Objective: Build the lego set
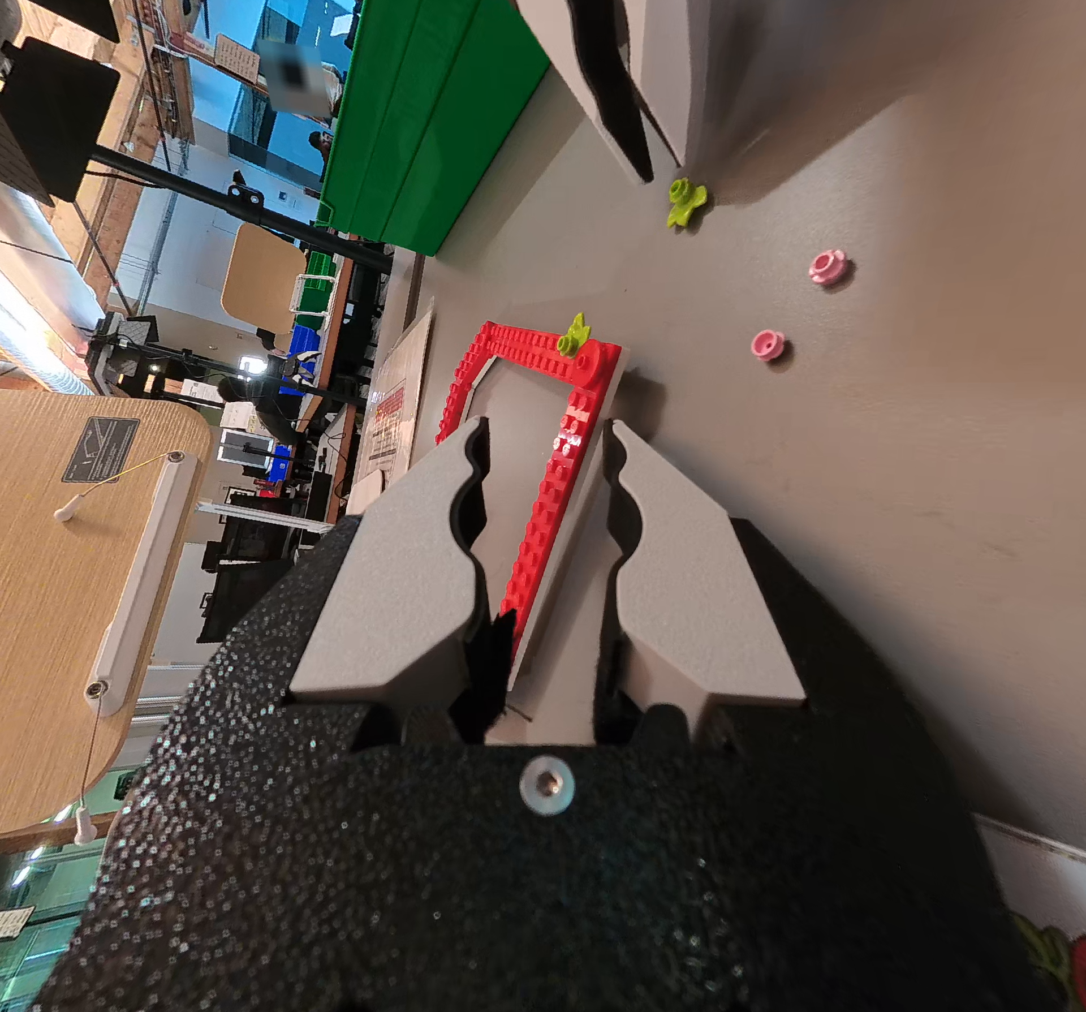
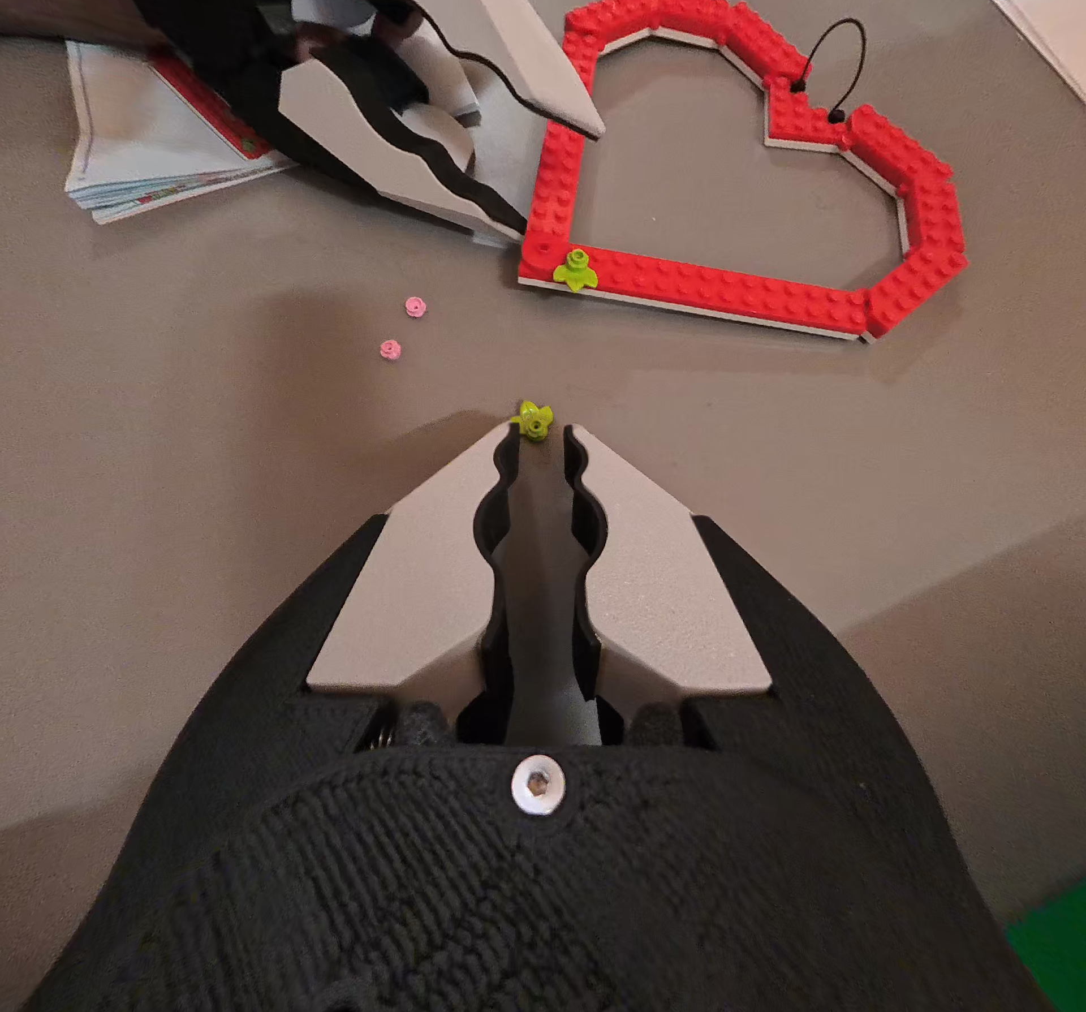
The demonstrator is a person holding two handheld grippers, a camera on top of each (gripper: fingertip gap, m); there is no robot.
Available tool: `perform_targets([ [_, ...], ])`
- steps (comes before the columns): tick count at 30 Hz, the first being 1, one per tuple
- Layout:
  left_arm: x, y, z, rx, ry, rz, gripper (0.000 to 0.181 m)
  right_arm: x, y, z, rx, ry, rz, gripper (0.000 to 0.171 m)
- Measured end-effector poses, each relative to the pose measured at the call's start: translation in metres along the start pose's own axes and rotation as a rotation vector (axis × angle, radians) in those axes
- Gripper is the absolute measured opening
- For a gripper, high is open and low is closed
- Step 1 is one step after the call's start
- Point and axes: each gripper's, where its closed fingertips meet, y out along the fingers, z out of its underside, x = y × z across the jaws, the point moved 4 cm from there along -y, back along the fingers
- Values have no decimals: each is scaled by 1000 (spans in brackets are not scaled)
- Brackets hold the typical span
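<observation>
A red heart-shaped lego frame (image 2: 723, 284) on a grey backing lies flat on the grey table, with a lime green leaf piece (image 2: 576, 272) fixed near its lower left corner. My left gripper (image 1: 546, 431) is open, and the heart's straight side (image 1: 555, 490) runs between its fingers; it also shows in the right wrist view (image 2: 558, 181). My right gripper (image 2: 538, 427) is slightly open, and a loose lime green leaf piece (image 2: 535, 419) lies on the table right at its fingertips. In the left wrist view this leaf (image 1: 684, 202) sits just past the right gripper (image 1: 664, 170).
Two small pink round flower pieces (image 2: 415, 307) (image 2: 389, 349) lie on the table left of the heart. A black cord loop (image 2: 840, 43) hangs from the heart's notch. An instruction booklet (image 2: 147, 161) lies under the left gripper. A green bin (image 1: 435, 90) stands at the table's far edge. The tips of one gripper are about 9 centimetres away from the tips of the other.
</observation>
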Motion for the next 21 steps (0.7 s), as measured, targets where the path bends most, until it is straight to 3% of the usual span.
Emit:
perform_targets([
  [1,0,0,0,0,1,0,36,1,1,0,0,3,-10,13],
  [11,0,0,0,0,3,0,36,0,9,-1,10,0,-65,5],
  [17,0,-1,0,-7,-6,6,34,-8,8,-45,-181,10,-177,5],
  [21,1,-1,0,-16,-16,5,35,-13,24,-60,-152,-26,-302,5],
])
